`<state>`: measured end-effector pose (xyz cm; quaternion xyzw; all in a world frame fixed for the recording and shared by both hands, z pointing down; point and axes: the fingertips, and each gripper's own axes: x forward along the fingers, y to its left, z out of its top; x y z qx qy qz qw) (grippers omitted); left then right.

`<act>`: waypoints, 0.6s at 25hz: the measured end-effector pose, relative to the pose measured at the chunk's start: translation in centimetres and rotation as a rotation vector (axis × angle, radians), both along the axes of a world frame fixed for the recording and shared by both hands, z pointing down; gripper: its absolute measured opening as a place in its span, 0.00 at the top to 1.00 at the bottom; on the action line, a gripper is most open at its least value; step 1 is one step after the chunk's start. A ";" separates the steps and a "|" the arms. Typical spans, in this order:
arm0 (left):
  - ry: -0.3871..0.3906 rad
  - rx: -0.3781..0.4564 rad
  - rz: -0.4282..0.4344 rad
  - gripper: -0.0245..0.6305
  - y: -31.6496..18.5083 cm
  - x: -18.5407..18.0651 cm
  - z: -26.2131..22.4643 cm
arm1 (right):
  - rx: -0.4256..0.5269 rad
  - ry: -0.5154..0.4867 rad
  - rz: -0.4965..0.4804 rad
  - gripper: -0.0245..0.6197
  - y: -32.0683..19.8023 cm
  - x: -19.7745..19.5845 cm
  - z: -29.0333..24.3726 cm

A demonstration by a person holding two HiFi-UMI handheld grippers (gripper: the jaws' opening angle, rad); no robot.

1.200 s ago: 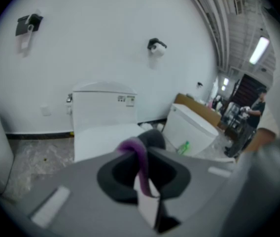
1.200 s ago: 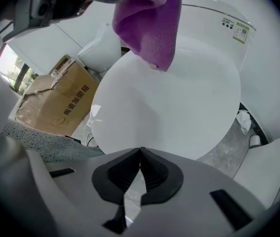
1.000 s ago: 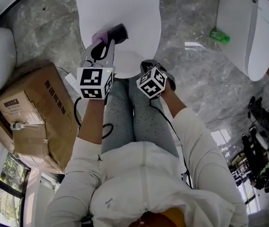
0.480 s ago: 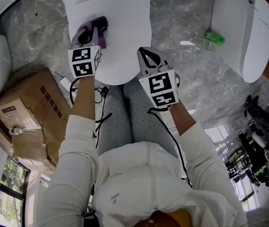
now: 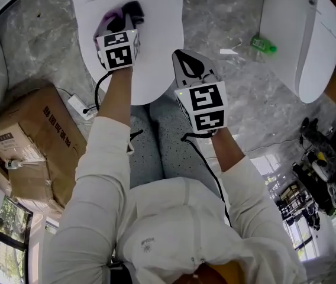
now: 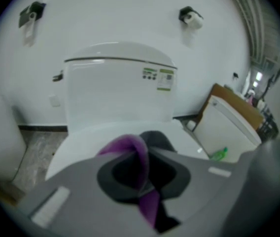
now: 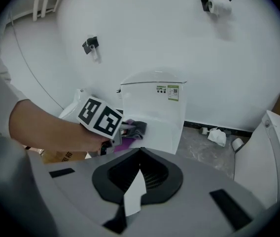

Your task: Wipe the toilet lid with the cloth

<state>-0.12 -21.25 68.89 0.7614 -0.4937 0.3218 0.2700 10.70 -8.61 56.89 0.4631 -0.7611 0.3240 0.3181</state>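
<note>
— At which step is the person now, do you think?

— At the wiping itself, and I would say near its beginning. The left gripper (image 5: 125,18) is clenched on the cloth (image 5: 112,21), a purple and dark grey bundle. It hangs over the back part of the toilet lid (image 5: 156,58), just in front of the tank (image 6: 115,90).

— Does the cloth touch the lid?

— From here I cannot tell. In the left gripper view the cloth (image 6: 136,154) comes out between the jaws, folded over, and the white lid (image 6: 86,139) is right under it. Whether there is contact or a small gap, I cannot decide.

— And the other one?

— The right gripper (image 5: 183,57) is closed tight, with nothing between its jaws. It is held beside the front right edge of the lid, above the person's knees, apart from the cloth. It seems only to wait.

— So what does the next move call for?

— In my judgement, the left one must press the cloth down on the lid and draw it toward the front edge with even pressure. The lid looks smooth and it curves down at the sides, so the bundle may slip or roll in the jaws, and the grip must be firm. The cloth is also bunched, so probably only a small part will touch. Several passes side by side would be needed to cover the whole lid.
</note>
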 end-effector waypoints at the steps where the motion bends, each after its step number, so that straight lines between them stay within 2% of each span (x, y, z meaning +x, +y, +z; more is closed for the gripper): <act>1: 0.006 -0.004 0.048 0.93 0.4 2.2 0.1 | 0.001 0.000 0.005 0.94 0.0 0.3 -0.2; 5: 0.049 -0.037 0.229 0.93 4.8 9.7 0.4 | -0.005 0.013 0.017 0.94 0.5 1.5 -0.3; 8: 0.069 -0.057 0.284 0.93 9.1 10.1 0.6 | -0.006 0.025 -0.001 0.94 1.2 1.6 -0.5; 11: 0.040 -0.053 0.273 0.93 12.0 5.6 0.6 | -0.007 0.021 -0.012 0.94 1.6 1.2 -0.3; 13: 0.019 -0.046 0.199 0.92 13.2 0.6 0.6 | -0.007 0.009 -0.015 0.94 1.9 0.5 -0.2; 15: 0.007 -0.047 0.085 0.92 14.0 -5.0 0.8 | -0.003 -0.002 -0.023 0.94 2.2 -0.6 -0.4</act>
